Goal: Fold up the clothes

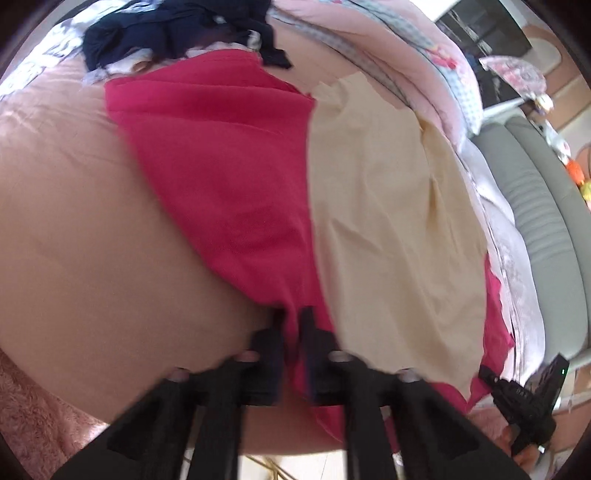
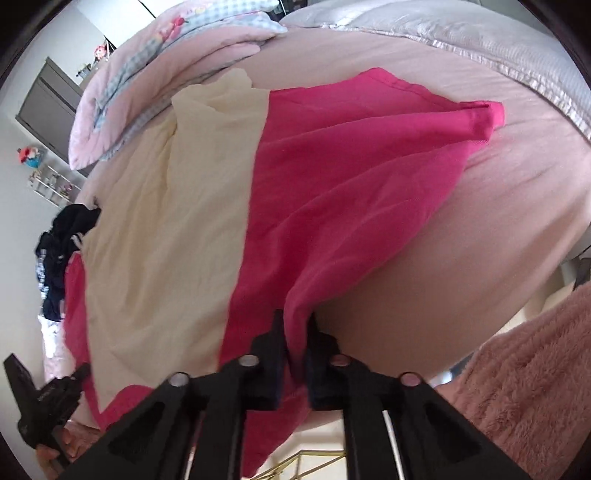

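1. Pink fabric is the main thing: 1 bright pink garment (image 1: 229, 177) lies spread across the bed (image 1: 74, 229), with its near hem hanging at the bed's front edge.
2. 1 cream garment (image 1: 388, 221) lies flat on top of the pink one, covering its middle, so pink shows on both sides of it.
3. 2 tools are in view. The left tool (image 1: 293, 325) has its 2 fingers pressed onto a fold of the pink hem.
4. The right tool (image 2: 295, 325) likewise pinches a fold of the same pink hem, at the garment's other near corner.
5. 1 heap of dark navy clothes (image 1: 177, 33) sits at the far side of the bed, touching the pink garment's far edge.
6. 1 folded pink and blue checked quilt (image 2: 155, 66) lies beyond the cream garment.
7. 1 fluffy pink blanket (image 2: 535, 387) sits at the bed's near edge.
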